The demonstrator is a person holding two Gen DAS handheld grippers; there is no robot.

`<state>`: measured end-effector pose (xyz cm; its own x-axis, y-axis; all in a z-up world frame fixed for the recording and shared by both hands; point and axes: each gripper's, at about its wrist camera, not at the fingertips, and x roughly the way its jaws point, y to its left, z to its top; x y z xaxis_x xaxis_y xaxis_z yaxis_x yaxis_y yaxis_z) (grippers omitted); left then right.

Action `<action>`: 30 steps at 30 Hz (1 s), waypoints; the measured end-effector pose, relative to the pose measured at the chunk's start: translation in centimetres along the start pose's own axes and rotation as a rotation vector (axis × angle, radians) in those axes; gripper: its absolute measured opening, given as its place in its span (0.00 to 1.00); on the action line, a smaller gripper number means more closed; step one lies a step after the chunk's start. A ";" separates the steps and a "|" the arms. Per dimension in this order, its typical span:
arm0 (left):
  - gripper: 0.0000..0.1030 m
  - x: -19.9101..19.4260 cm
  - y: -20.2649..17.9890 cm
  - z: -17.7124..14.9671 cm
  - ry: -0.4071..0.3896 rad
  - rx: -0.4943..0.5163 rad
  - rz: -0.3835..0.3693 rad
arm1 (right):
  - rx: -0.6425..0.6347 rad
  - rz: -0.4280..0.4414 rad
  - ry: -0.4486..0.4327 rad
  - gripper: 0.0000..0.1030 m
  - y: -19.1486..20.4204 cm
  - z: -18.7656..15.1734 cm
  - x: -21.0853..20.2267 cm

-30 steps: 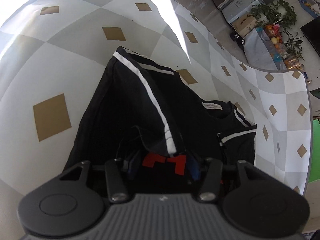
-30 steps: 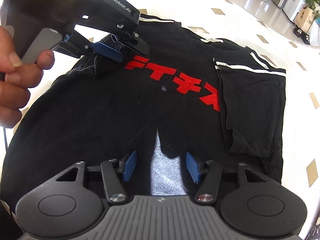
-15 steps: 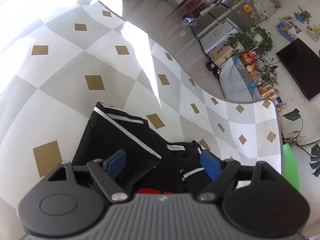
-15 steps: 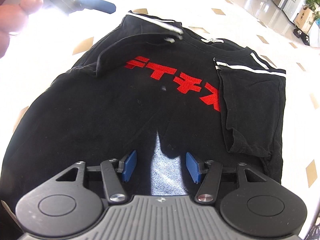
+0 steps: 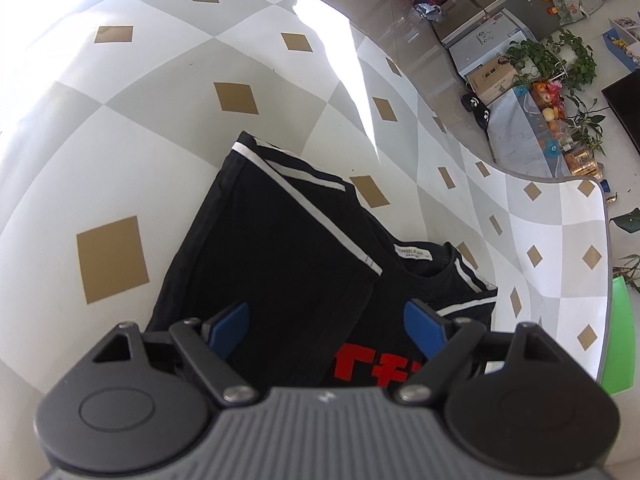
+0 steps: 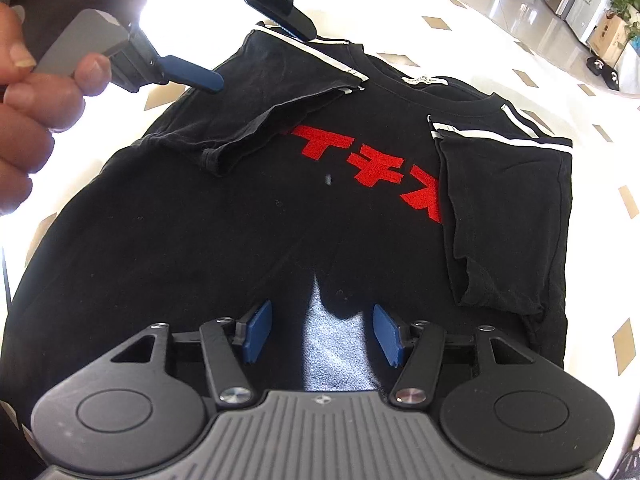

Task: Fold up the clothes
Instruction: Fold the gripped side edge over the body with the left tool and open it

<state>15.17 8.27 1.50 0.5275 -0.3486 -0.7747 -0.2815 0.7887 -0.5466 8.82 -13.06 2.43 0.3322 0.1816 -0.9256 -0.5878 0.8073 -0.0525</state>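
Right wrist view: both sleeves lie folded on the shirt (image 6: 240, 248). Left gripper (image 5: 326, 330) and right gripper (image 6: 320, 330) gape wide, empty; the loosely bunched left sleeve (image 6: 256, 116) could slide open.

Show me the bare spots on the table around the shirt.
Bare tablecloth lies beyond the collar and left of the folded left sleeve. A narrower strip runs right of the right sleeve, up to the table edge. It is crowded over the shirt, where the left gripper hovers.

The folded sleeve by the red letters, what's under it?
The black T-shirt's chest lies under the folded left sleeve, which hides the first red letters' start.
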 end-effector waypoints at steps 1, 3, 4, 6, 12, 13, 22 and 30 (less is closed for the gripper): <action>0.84 0.3 -0.2 -0.2 0.009 0.013 0.017 | 0.002 0.000 0.000 0.55 0.0 0.0 0.0; 0.85 1.0 -0.4 -0.7 0.030 0.030 0.045 | 0.008 0.001 0.001 0.56 -0.1 0.0 0.1; 0.85 1.2 -0.4 -0.9 0.038 0.035 0.056 | 0.011 0.003 0.002 0.56 -0.2 0.0 0.1; 0.89 1.6 -0.6 -1.4 0.039 0.049 0.068 | 0.017 0.006 0.003 0.57 -0.3 0.0 0.1; 0.95 2.2 -2.4 -2.7 0.064 0.147 0.107 | 0.022 0.004 0.000 0.58 -0.4 -0.1 0.1; 0.96 2.3 -2.7 -2.9 0.069 0.173 0.121 | 0.022 0.003 -0.001 0.58 -0.3 -0.1 0.1; 1.00 1.8 -4.3 -4.7 0.078 0.272 0.205 | 0.034 0.010 -0.007 0.62 -0.7 -0.6 -0.1; 1.00 -1.3 -4.1 -7.0 0.045 0.274 0.264 | 0.034 0.010 -0.016 0.63 -0.8 -1.4 -0.5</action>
<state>10.01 2.00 2.54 0.4278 -0.1329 -0.8941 -0.1749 0.9583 -0.2262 8.08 -14.58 2.37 0.3377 0.1986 -0.9201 -0.5656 0.8242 -0.0297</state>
